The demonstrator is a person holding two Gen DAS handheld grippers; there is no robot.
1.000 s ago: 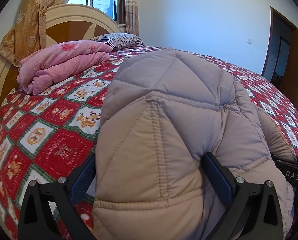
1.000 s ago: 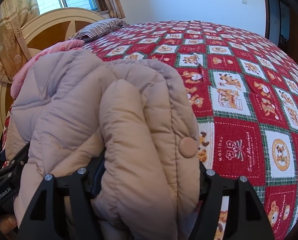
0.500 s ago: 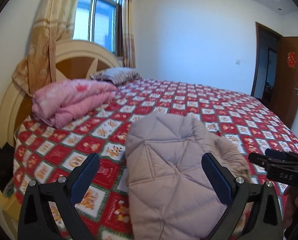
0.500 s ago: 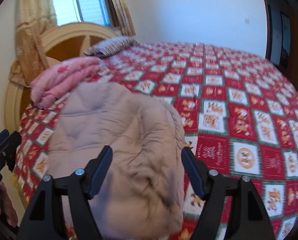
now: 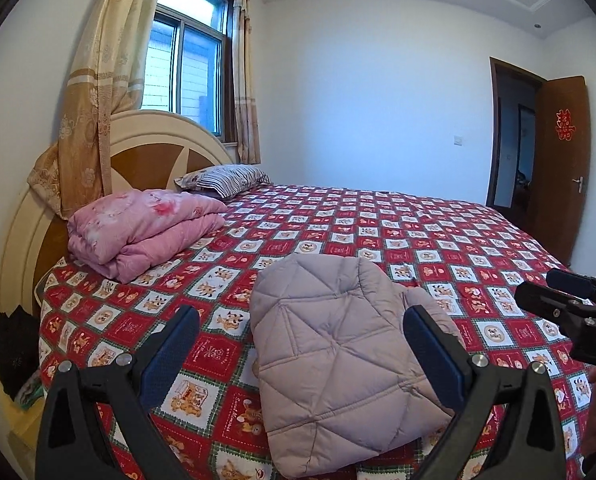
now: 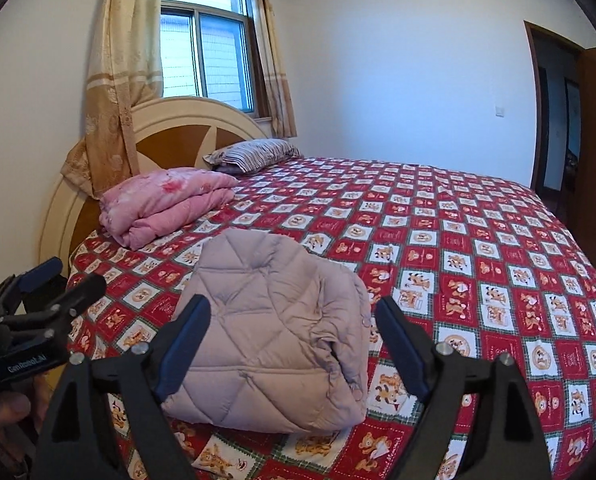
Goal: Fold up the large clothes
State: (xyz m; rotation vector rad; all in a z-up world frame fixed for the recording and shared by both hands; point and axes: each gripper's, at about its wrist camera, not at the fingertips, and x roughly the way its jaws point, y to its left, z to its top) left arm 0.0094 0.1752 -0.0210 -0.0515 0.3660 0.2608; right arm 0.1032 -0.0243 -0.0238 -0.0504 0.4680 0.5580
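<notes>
The left claw (image 5: 301, 344) hangs released above the folded jacket (image 5: 337, 364), which lies on the bed (image 5: 417, 232) near its edge, touching neither pad. From the right view, the right claw (image 6: 292, 338) is opening, empty, over the same jacket (image 6: 270, 344).

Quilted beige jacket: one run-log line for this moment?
quilted beige jacket: folded on bed, released | left gripper: open, empty | right gripper: opening, empty
</notes>
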